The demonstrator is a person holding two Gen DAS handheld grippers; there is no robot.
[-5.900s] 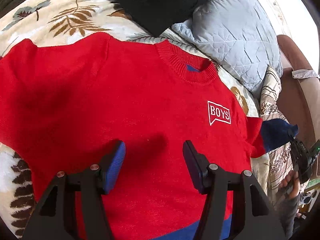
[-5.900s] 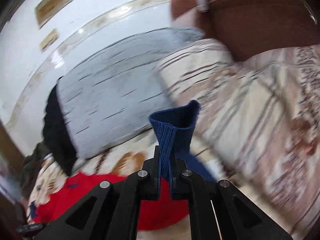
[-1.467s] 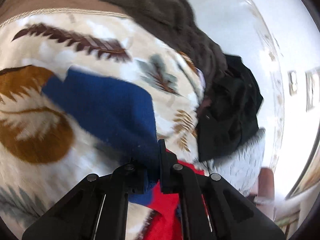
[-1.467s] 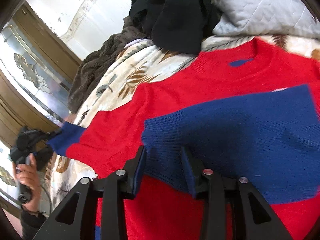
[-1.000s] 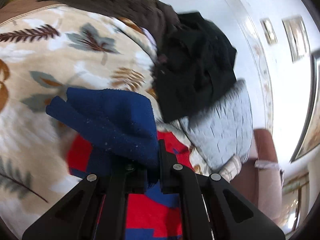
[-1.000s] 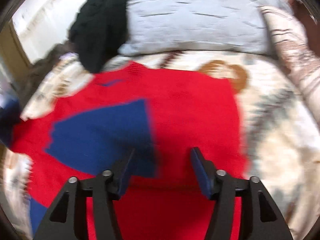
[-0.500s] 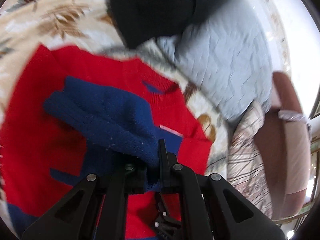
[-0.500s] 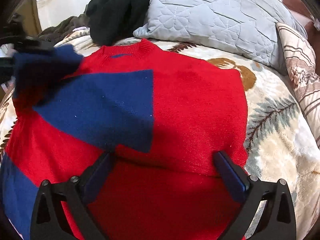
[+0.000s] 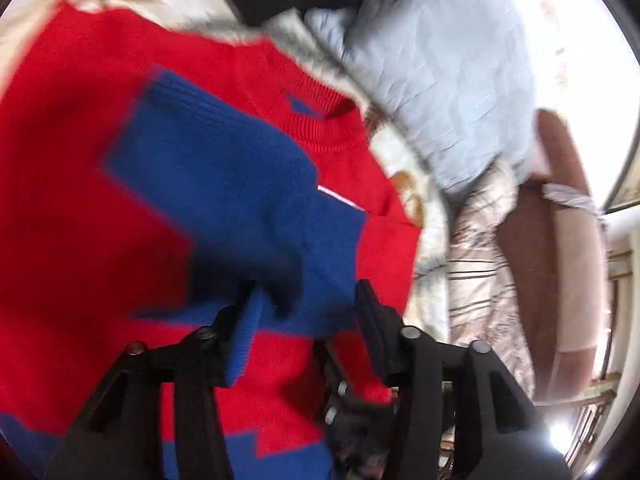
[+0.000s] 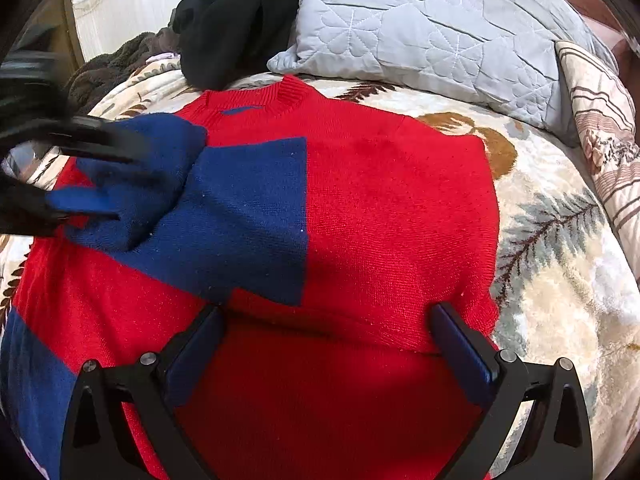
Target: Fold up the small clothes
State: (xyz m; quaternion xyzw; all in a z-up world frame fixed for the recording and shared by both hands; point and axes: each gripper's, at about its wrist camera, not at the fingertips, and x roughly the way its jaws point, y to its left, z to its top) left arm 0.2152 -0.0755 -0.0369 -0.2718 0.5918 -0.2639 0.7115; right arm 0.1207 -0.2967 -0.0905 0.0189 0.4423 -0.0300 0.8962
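1. A red sweater is laid flat on a bed, on a leaf-patterned blanket, with its collar turned toward the pillows.
2. The right-side sleeve, ending in a blue part, is folded across the chest of the sweater and lies flat there.
3. The blue cuff of the other sleeve is seen bunched over the first blue part, near the collar.
4. The left tool is shown opening; the blue cuff is between its fingers, but whether the pads are pressed on it cannot be told, because the picture is blurred.
5. In the right wrist view, the left tool is seen as a dark blur at the left edge, at the blue cuff.
6. The right tool is held wide apart over the lower red part of the sweater, and nothing is grasped by it.
7. A grey quilted pillow and a black garment are placed behind the collar.
8. A striped pillow is seen at the right side of the bed.
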